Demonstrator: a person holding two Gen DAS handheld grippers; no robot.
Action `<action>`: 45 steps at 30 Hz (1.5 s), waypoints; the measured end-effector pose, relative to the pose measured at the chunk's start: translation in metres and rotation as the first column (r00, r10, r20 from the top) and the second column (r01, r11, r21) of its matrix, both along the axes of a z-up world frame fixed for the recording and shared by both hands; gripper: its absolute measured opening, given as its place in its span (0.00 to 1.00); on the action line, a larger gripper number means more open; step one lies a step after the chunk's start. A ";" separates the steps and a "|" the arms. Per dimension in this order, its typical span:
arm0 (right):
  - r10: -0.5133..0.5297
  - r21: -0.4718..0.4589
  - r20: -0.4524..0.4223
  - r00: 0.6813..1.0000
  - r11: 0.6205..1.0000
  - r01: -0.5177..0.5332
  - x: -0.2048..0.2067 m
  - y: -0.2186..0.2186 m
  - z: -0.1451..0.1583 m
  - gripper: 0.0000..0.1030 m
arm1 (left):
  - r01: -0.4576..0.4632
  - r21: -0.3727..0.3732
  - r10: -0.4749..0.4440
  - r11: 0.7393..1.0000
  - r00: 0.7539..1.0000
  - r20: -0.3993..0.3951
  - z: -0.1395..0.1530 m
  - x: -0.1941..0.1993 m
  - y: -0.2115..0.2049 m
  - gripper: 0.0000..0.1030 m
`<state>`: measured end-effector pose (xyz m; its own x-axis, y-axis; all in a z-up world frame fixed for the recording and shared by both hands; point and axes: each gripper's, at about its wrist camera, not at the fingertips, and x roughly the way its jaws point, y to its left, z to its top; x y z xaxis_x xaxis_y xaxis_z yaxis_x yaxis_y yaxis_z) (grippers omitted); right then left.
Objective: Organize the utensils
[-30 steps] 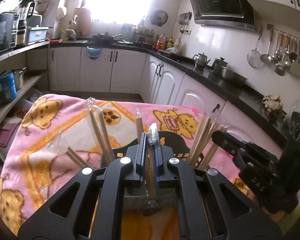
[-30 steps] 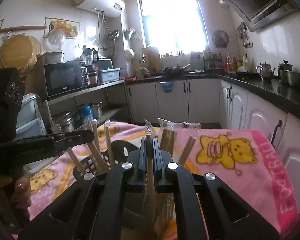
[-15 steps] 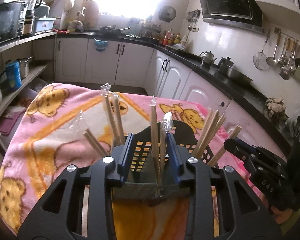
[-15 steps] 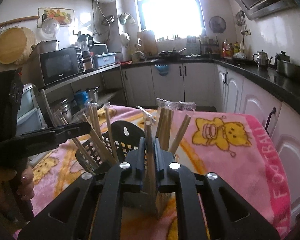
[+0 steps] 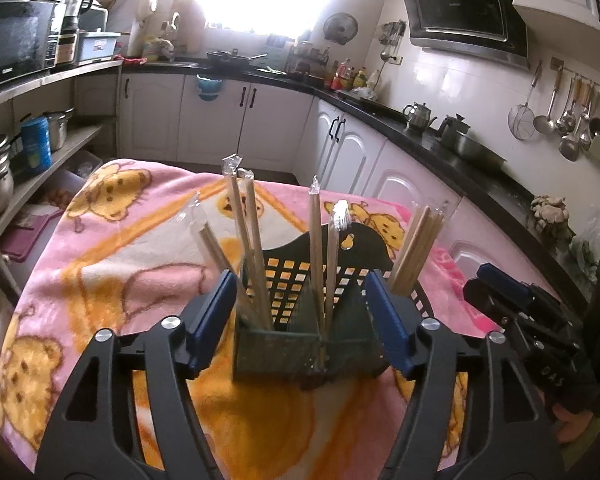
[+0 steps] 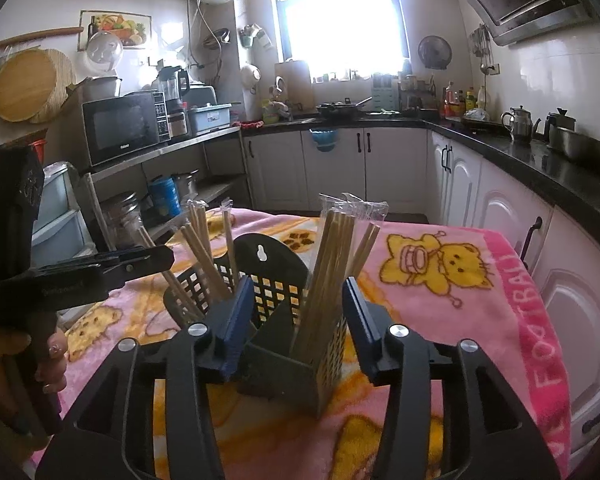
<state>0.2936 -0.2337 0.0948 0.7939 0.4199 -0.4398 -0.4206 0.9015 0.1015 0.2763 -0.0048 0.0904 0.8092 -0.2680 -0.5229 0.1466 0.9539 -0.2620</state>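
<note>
A black perforated utensil holder (image 5: 300, 344) with several compartments stands on a pink cartoon blanket (image 5: 112, 264). Several plastic-wrapped wooden chopstick pairs (image 5: 318, 248) stand upright in it. My left gripper (image 5: 304, 320) is open, its blue pads either side of the holder's near face, holding nothing. In the right wrist view the holder (image 6: 284, 344) shows with a bundle of wrapped chopsticks (image 6: 332, 264) in its right compartment. My right gripper (image 6: 296, 320) is open and empty, its jaws apart just in front of the holder. The left gripper body (image 6: 84, 276) shows at left.
The table with the blanket (image 6: 460, 304) sits in a kitchen. White cabinets and a black countertop (image 5: 440, 140) run behind and to the right. Shelves with pots and a microwave (image 6: 120, 128) stand at left. The right gripper body (image 5: 540, 328) is at the holder's right.
Both grippers were shut on wrapped chopstick pairs; both have opened, left the chopsticks standing in the holder, and drawn back a little.
</note>
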 end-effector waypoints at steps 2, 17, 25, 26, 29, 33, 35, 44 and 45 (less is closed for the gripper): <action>-0.004 -0.004 0.004 1.000 1.000 0.004 -0.005 -0.001 0.001 0.50 | -0.002 -0.001 0.002 1.000 1.000 0.003 0.001 -0.005 0.001 0.66; -0.009 -0.005 0.033 0.999 1.000 0.010 -0.060 -0.002 0.003 0.79 | -0.039 -0.004 0.039 0.999 0.999 0.026 -0.002 -0.063 0.014 0.89; -0.026 0.013 0.007 1.000 1.000 0.026 -0.089 -0.004 -0.004 0.89 | -0.048 0.022 0.048 0.999 0.999 -0.007 -0.021 -0.086 0.014 0.89; -0.029 0.012 0.004 1.000 1.000 0.029 -0.094 -0.004 -0.006 0.89 | -0.047 0.029 0.047 0.998 0.999 -0.009 -0.024 -0.090 0.014 0.89; -0.039 0.006 -0.005 0.999 0.999 0.039 -0.104 -0.005 -0.013 0.90 | -0.046 0.040 0.046 0.998 0.999 -0.011 -0.031 -0.101 0.014 0.89; -0.056 0.012 -0.030 0.998 0.998 0.057 -0.117 -0.006 -0.026 0.91 | -0.044 0.040 0.045 0.998 0.999 -0.002 -0.040 -0.114 0.013 0.89; -0.060 0.014 -0.046 0.997 0.998 0.061 -0.124 -0.006 -0.034 0.92 | -0.047 0.047 0.046 0.998 0.999 0.003 -0.045 -0.123 0.011 0.89; -0.089 -0.016 -0.040 0.995 0.996 0.088 -0.156 -0.001 -0.064 0.92 | -0.045 0.066 0.042 0.997 0.998 0.046 -0.063 -0.153 0.006 0.89; -0.091 -0.017 -0.038 0.995 0.996 0.090 -0.159 -0.001 -0.067 0.92 | -0.046 0.071 0.042 0.996 0.998 0.051 -0.064 -0.156 0.006 0.89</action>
<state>0.1344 -0.2348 0.0280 0.8109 0.3398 -0.4764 -0.3331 0.9374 0.1017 0.1206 0.0010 0.0262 0.8447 -0.1948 -0.4985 0.1152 0.9757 -0.1863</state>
